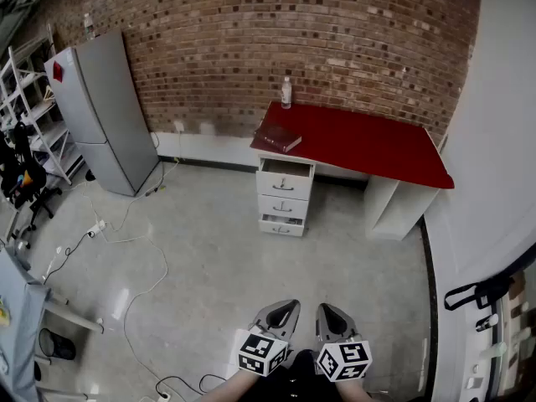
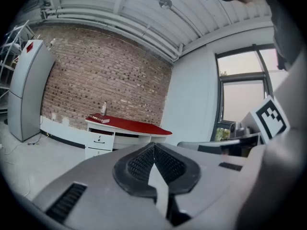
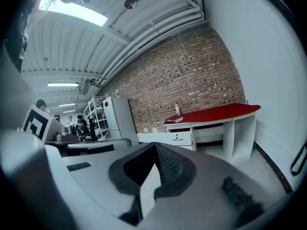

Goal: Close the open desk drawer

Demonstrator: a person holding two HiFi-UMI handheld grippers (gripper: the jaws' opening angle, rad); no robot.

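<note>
Distance is what matters here: the open top drawer (image 1: 286,170) sits far across the floor, straight ahead of me and well apart from both claws. It juts out of the white drawer stack under the left end of the red desk (image 1: 377,145), below a book (image 1: 278,137). Its front runs left to right across my view, so I judge that closing it means pushing away from me, toward the brick wall (image 1: 251,40). The left claw (image 1: 283,310) lines up almost directly with the drawer, and the right claw (image 1: 331,312) sits a little to the side. Both claws are clenched and empty, held low by my body.
</note>
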